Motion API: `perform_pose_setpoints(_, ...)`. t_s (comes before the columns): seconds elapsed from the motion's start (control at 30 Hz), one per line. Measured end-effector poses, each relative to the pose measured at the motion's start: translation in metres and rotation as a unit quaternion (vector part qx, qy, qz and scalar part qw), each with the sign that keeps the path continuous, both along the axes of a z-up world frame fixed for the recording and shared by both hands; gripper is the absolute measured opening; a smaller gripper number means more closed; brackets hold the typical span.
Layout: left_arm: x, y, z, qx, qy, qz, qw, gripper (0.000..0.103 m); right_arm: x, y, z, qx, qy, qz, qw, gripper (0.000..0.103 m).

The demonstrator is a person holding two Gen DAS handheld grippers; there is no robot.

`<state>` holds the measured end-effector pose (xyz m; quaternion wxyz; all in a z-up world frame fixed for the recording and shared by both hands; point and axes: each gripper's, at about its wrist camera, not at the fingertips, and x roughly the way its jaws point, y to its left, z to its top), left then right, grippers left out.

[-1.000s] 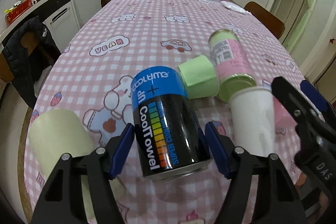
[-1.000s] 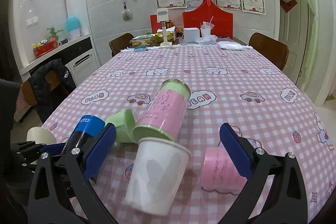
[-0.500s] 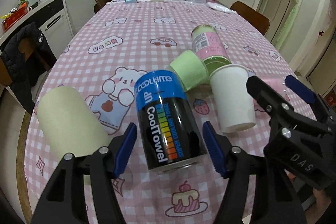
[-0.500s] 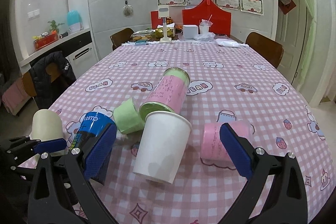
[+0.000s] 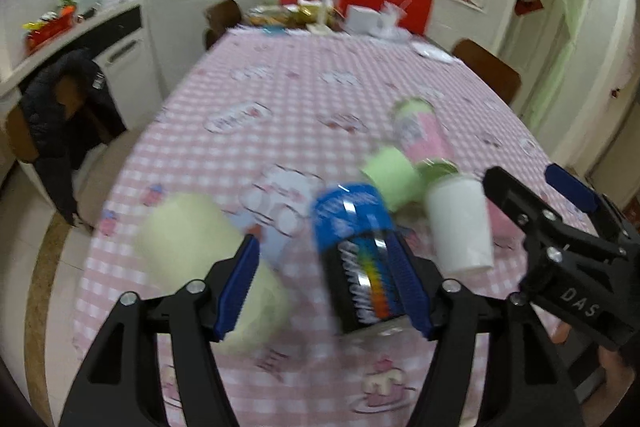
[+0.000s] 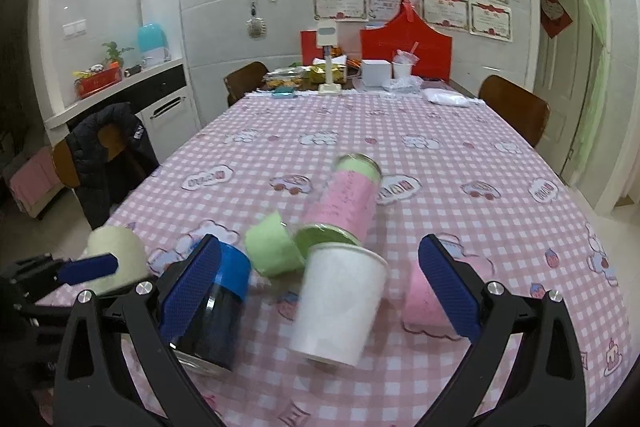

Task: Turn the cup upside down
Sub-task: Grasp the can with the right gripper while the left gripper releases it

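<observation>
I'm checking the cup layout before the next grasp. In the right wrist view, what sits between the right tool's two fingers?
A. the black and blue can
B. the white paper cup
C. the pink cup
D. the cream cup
B: the white paper cup sits in the gap of the open right tool, untouched by either pad; the pink cup is partly hidden behind one finger and the black and blue can behind the other.

A black jacket [image 6: 108, 163] drapes a chair beside the pink checked tablecloth [image 6: 460, 183].

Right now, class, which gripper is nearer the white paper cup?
Right. The right gripper has the white paper cup between its open jaws; the left gripper sits off beside the black can.
</observation>
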<state>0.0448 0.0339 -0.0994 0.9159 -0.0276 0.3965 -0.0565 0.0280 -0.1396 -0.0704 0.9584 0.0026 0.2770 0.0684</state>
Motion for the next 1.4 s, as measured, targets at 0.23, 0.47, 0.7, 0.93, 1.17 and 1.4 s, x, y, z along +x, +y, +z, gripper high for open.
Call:
perform_pose_setpoints(0.23,0.005,0.041,0.008,0.022,-0.022,0.055,0.998,0.069,0.028,0.034,-0.005,0.002,0.058,0.052,0.997,0.095)
perform_pose_setpoints(0.47,0.013,0.074,0.0,0.01,-0.024,0.074,0.9969,0.07,0.057,0.059,-0.025,0.032,0.161,0.089,0.982,0.095)
perform_pose_setpoints(0.7,0.02,0.089,-0.009,-0.007,-0.018,0.073,0.9972,0.07,0.071,0.078,-0.051,0.027,0.22,0.084,0.972,0.095)
perform_pose_setpoints(0.93,0.023,0.091,-0.014,-0.009,-0.015,0.069,0.9975,0.07,0.078,0.078,-0.062,0.033,0.239,0.074,0.968,0.091)
perform_pose_setpoints(1.17,0.027,0.088,-0.015,-0.006,-0.015,0.066,0.9977,0.07,0.084,0.082,-0.074,0.021,0.264,0.084,0.961,0.067)
perform_pose_setpoints(1.4,0.029,0.088,-0.014,-0.004,-0.015,0.068,0.9975,0.07,0.082,0.083,-0.067,0.031,0.248,0.091,0.964,0.066)
